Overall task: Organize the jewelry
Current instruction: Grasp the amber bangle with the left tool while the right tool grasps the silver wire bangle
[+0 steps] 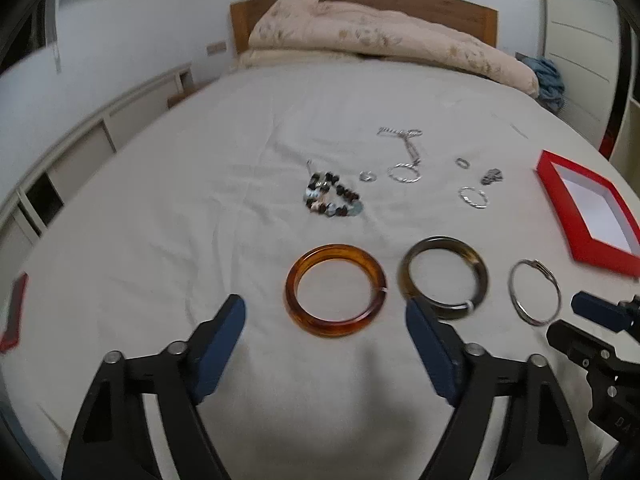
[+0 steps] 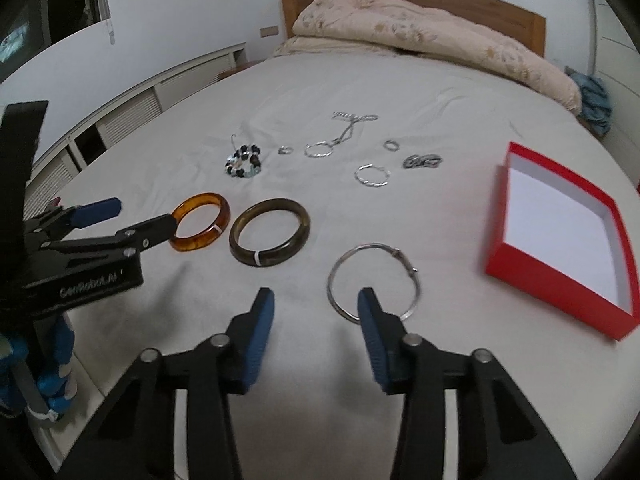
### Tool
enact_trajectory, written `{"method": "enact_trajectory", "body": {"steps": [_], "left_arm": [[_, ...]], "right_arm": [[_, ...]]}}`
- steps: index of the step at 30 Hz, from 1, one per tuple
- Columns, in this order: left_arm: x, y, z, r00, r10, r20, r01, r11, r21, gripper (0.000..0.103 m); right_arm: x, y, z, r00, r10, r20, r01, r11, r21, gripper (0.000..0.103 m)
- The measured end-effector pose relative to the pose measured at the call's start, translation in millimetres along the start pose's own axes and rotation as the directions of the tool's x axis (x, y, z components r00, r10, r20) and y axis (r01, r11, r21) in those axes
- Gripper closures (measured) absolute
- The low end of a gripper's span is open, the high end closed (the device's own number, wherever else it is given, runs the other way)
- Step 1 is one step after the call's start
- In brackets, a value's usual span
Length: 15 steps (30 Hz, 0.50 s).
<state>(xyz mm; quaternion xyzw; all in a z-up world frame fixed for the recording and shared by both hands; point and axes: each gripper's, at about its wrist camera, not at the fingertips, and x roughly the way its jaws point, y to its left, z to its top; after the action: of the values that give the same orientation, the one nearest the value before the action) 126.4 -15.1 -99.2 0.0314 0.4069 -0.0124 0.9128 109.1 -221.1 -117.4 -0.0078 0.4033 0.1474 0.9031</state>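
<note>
Jewelry lies spread on a white bedsheet. My left gripper (image 1: pixel 324 308) stands open just in front of an amber bangle (image 1: pixel 296 284), a finger on each side and neither touching it. To its right lie a dark olive bangle (image 1: pixel 480 268) and a thin silver bangle (image 1: pixel 538 267). My right gripper (image 2: pixel 316 296) is open, its right finger over the near rim of the silver bangle (image 2: pixel 376 246), with nothing gripped. Further back are a beaded bracelet (image 2: pixel 244 164), twisted silver hoops (image 2: pixel 372 176) and a chain. An open red box (image 2: pixel 556 292) sits at the right.
A folded beige quilt (image 1: pixel 380 36) lies against the wooden headboard, with a blue cloth (image 1: pixel 550 80) beside it. A red lid (image 1: pixel 14 312) shows at the bed's left edge. White low cabinets run along the left wall. The left gripper (image 2: pixel 136 216) appears at the right wrist view's left.
</note>
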Motion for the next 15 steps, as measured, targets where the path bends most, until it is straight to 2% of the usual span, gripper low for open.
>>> {"method": "enact_trajectory", "body": {"steps": [6, 9, 11, 15], "left_arm": [[29, 19, 10, 0.999, -0.011, -0.052, 0.009, 0.999, -0.053, 0.037], [44, 25, 7, 0.995, -0.022, -0.096, 0.016, 0.998, -0.066, 0.046], [55, 29, 2, 0.99, -0.044, -0.136, 0.034, 0.996, -0.077, 0.053], [60, 28, -1, 0.987, -0.057, -0.151, 0.048, 0.997, -0.065, 0.053]], "right_arm": [[27, -4, 9, 0.998, 0.022, -0.051, -0.021, 1.0, 0.007, 0.07], [43, -8, 8, 0.994, 0.035, -0.104, -0.034, 0.999, 0.01, 0.075], [54, -11, 7, 0.989, 0.044, -0.142, -0.043, 0.999, 0.008, 0.076], [65, -13, 7, 0.984, 0.062, -0.166, -0.063, 0.998, -0.003, 0.076]]}}
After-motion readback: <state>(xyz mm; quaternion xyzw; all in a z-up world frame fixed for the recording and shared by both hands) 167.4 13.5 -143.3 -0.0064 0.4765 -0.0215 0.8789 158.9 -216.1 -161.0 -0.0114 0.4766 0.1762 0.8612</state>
